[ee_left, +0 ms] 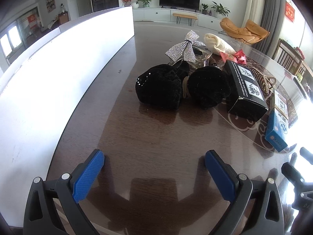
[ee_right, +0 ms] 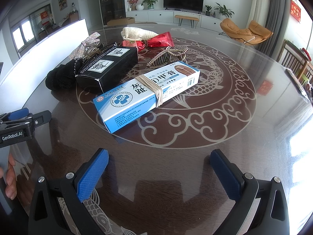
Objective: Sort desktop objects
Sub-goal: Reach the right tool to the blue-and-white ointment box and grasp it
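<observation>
A pile of objects lies on the dark round table (ee_left: pixel 152 137). A black fuzzy bow (ee_left: pixel 182 86) sits nearest my left gripper (ee_left: pixel 154 160), which is open and empty a short way in front of it. Beside the bow lies a black box (ee_left: pixel 244 88), with a silver glitter bow (ee_left: pixel 184 47) and a cream cloth pouch (ee_left: pixel 217 43) behind. In the right wrist view a blue-and-white cream box (ee_right: pixel 148 94) tied with twine lies ahead of my right gripper (ee_right: pixel 159 160), also open and empty. A red wrapper (ee_right: pixel 154 41) and a bronze hair claw (ee_right: pixel 168 56) lie behind it.
A long white box wall (ee_left: pixel 58 82) runs along the table's left side. The other gripper's black body (ee_right: pixel 17 127) and a hand's fingers (ee_right: pixel 9 178) show at the left of the right wrist view. Chairs (ee_right: pixel 293 62) stand at the table's right edge.
</observation>
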Demonstrator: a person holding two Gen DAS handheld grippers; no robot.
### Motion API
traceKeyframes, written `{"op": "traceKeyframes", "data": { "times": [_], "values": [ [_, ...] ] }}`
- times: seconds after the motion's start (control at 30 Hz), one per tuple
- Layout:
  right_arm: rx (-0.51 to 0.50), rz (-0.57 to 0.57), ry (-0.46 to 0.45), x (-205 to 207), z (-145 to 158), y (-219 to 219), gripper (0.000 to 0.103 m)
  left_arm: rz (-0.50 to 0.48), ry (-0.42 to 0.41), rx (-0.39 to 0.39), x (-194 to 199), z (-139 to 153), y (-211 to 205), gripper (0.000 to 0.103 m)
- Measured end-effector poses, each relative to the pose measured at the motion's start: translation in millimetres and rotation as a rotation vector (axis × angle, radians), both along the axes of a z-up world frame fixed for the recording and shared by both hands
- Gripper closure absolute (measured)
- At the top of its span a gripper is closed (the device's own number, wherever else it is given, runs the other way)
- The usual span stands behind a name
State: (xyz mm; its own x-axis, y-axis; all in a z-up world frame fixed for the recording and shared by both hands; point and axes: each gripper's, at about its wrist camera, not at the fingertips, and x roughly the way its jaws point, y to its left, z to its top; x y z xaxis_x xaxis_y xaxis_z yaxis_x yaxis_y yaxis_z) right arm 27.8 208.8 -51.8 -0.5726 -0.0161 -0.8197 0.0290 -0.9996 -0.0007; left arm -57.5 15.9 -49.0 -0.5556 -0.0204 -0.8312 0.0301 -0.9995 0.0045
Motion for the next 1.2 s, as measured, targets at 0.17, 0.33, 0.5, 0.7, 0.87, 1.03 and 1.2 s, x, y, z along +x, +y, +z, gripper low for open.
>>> {"op": "traceKeyframes", "data": {
  "times": [0.17, 0.33, 0.5, 0.7, 0.87, 1.03, 1.2],
  "values": [
    [-0.076, -0.022, 0.094, -8, 37, 7, 0.000, 0.007, 0.007, -0.001, -2, 0, 0, 0.000],
    [-0.077, -0.060, 0.024, -72, 32, -3, 0.000, 0.005, 0.009, 0.001, 0, 0, -1, 0.000],
    [-0.071, -0.140, -0.098, -111, 4, -3, 0.002, 0.005, 0.013, 0.001, 2, -1, 0, 0.000],
    [0.005, -0.103, -0.038, -104, -2, -7, 0.000, 0.010, 0.016, -0.001, 3, -1, 1, 0.000],
    [0.006, -0.092, -0.020, -101, -1, -9, 0.000, 0.010, 0.016, -0.001, 4, -1, 0, 0.000],
    [0.007, -0.076, -0.008, -99, -3, -10, 0.000, 0.010, 0.016, -0.001, 4, -1, 0, 0.000],
    [0.005, -0.039, 0.000, -98, -6, -7, 0.001, 0.011, 0.016, -0.001, 4, -1, 0, 0.000]
  ]
}}
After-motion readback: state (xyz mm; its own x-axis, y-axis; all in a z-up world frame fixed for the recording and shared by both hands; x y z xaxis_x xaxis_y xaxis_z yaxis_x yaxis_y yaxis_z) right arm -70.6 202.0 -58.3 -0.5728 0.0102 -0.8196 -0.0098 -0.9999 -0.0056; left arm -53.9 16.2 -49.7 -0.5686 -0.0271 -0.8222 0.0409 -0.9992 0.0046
